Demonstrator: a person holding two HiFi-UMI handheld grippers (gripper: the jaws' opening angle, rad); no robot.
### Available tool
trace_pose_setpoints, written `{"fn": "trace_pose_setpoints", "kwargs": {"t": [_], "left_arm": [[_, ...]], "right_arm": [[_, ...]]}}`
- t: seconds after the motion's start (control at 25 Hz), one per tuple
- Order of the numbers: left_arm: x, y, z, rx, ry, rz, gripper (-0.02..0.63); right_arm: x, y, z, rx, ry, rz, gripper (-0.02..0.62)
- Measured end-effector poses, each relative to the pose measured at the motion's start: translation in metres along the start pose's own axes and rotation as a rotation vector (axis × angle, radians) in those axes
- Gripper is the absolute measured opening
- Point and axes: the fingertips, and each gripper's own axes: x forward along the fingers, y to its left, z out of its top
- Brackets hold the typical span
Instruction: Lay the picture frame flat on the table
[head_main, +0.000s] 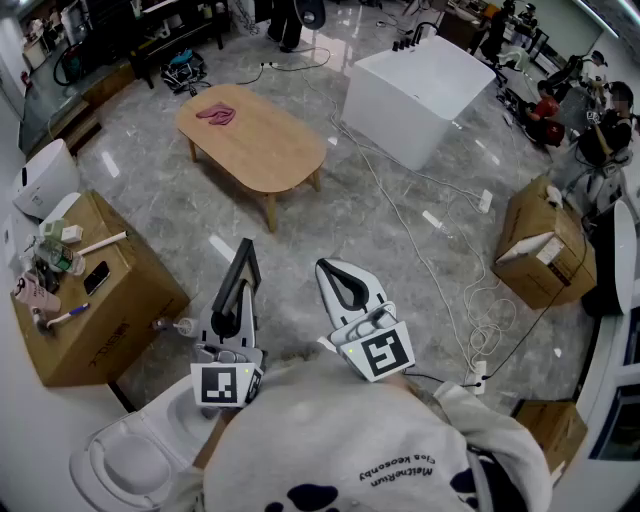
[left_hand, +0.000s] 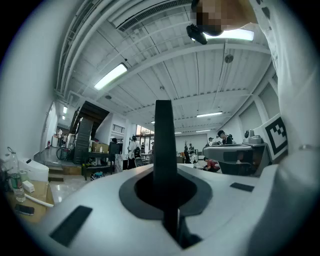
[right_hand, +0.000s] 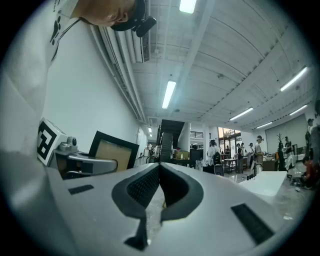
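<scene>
The picture frame (head_main: 241, 277) is held upright, clamped edge-on between the jaws of the left gripper (head_main: 229, 320), well apart from the oval wooden table (head_main: 256, 142). The right gripper (head_main: 346, 286) is fully closed on nothing.

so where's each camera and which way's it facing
Head view: person's head, steeply down at floor, wooden table; shows hoodie, left gripper, right gripper.
Left gripper view: on that gripper, along fingers shut on the picture frame.
Right gripper view: on that gripper, along shut, empty fingers, toward the ceiling.
Shared: head and right gripper views both show the picture frame.
</scene>
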Motion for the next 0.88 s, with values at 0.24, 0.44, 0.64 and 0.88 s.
{"fn": "trace_pose_setpoints", "kwargs": {"t": [0.24, 0.44, 0.64, 0.88], "left_arm": [[-0.003, 0.009, -0.006, -0.005, 0.009, -0.004, 0.018], [-0.005, 0.011, -0.011, -0.012, 0.016, -0.015, 0.018], [-0.002, 0.018, -0.014, -0.016, 0.018, -0.022, 0.018], [0.019, 0.037, -0.019, -0.038, 0.026, 0.001, 0.018]], "right_arm": [[0.004, 0.009, -0.002, 0.013, -0.016, -0.012, 0.011], [0.004, 0.013, -0.007, 0.024, -0.005, -0.017, 0.011], [0.016, 0.015, -0.005, 0.037, -0.022, -0.010, 0.011], [0.043, 0.006, -0.016, 0.052, -0.016, 0.010, 0.011]]}}
